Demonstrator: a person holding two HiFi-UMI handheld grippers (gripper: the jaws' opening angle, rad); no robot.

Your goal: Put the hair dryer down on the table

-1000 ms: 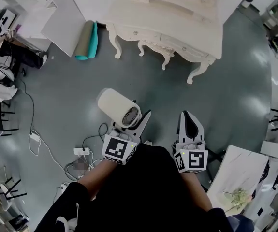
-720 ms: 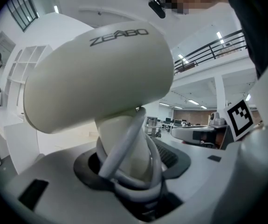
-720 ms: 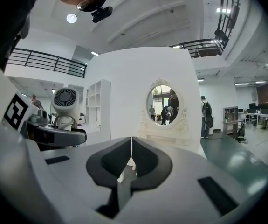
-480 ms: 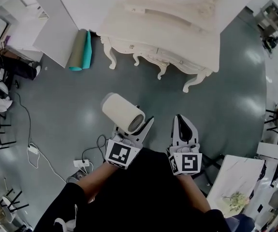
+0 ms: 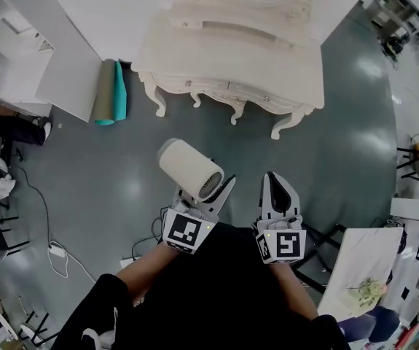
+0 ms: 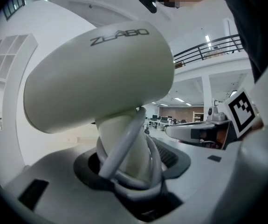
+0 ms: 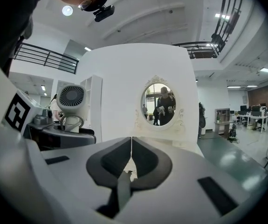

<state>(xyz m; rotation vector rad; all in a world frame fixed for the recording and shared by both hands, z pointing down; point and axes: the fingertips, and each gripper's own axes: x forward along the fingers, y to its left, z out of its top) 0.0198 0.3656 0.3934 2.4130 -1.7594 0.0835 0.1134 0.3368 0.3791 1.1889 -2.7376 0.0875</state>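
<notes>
A cream hair dryer (image 5: pixel 189 168) is held above the grey floor by my left gripper (image 5: pixel 208 192), which is shut on its handle. In the left gripper view the dryer's barrel (image 6: pixel 101 73) fills the frame, and its handle with the cord looped round it (image 6: pixel 127 150) sits between the jaws. My right gripper (image 5: pixel 277 188) is beside it, shut and holding nothing; its pads meet in the right gripper view (image 7: pixel 131 154). The cream dressing table (image 5: pixel 231 42) stands ahead, and its oval mirror (image 7: pixel 158 100) shows in the right gripper view.
Rolled mats (image 5: pixel 110 92) lean at the table's left. A white partition (image 5: pixel 63 57) stands at the left. Cables and a power strip (image 5: pixel 56 252) lie on the floor at lower left. A marble-topped table (image 5: pixel 358 272) is at lower right.
The view has advanced toward the dressing table, which now sits closer and more central. Both grippers keep their pose, and the dryer stays in the left one.
</notes>
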